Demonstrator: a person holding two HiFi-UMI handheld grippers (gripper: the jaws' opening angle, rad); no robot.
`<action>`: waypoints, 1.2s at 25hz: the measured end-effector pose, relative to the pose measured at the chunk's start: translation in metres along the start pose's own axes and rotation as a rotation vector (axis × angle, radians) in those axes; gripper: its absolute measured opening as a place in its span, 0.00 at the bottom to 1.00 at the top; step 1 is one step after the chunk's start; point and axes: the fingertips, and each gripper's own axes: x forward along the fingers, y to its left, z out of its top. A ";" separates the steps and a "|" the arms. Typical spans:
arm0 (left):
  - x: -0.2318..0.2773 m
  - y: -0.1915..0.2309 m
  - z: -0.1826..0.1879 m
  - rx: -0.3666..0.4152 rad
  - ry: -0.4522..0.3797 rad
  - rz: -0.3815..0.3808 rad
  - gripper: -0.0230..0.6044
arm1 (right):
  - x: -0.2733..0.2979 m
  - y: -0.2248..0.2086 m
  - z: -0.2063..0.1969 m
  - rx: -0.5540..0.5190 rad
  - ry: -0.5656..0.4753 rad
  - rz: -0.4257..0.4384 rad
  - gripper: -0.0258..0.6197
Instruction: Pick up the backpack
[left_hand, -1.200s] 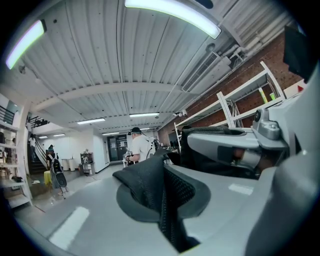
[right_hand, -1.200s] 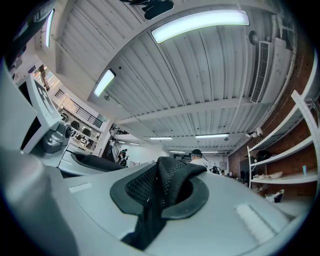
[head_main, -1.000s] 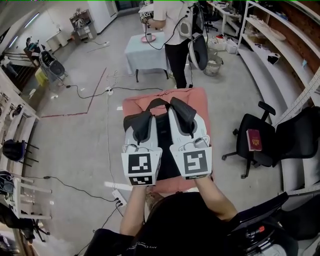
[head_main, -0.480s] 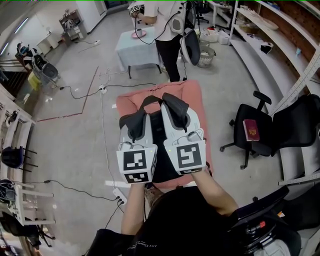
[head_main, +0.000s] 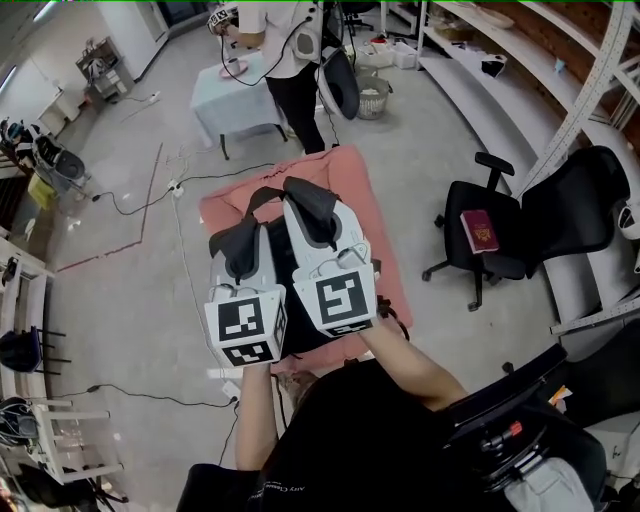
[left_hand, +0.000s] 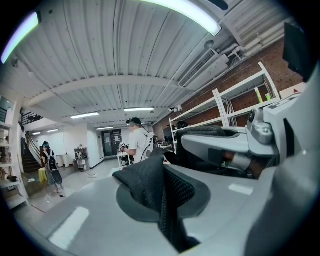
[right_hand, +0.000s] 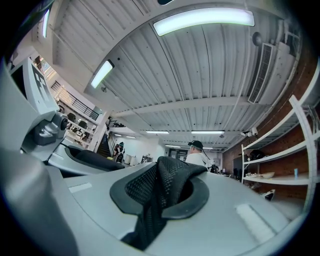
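The black backpack hangs over a pink table, mostly hidden behind the two grippers. In the head view my left gripper is shut on one black mesh shoulder strap. My right gripper, close beside it, is shut on the other strap. In the left gripper view the mesh strap is bunched and pinched in my left gripper. The right gripper view shows the same: the folded strap is clamped in my right gripper. Both grippers point roughly level.
A black office chair with a red book on its seat stands at the right. A person stands by a small grey table beyond the pink table. Shelves line the right wall. Cables trail on the floor at the left.
Both grippers keep their hold on the straps and stay side by side. The head view has swung, so the table, the grippers and the person now sit further left in the picture.
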 end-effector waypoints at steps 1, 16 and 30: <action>0.001 -0.002 0.001 0.000 0.000 -0.002 0.07 | -0.001 -0.003 0.000 0.002 -0.001 -0.003 0.14; 0.000 -0.009 0.000 -0.022 0.001 -0.008 0.07 | -0.005 -0.011 -0.002 0.005 -0.039 -0.039 0.14; 0.010 -0.014 -0.005 -0.046 0.021 -0.020 0.07 | -0.002 -0.019 -0.008 0.015 -0.023 -0.043 0.14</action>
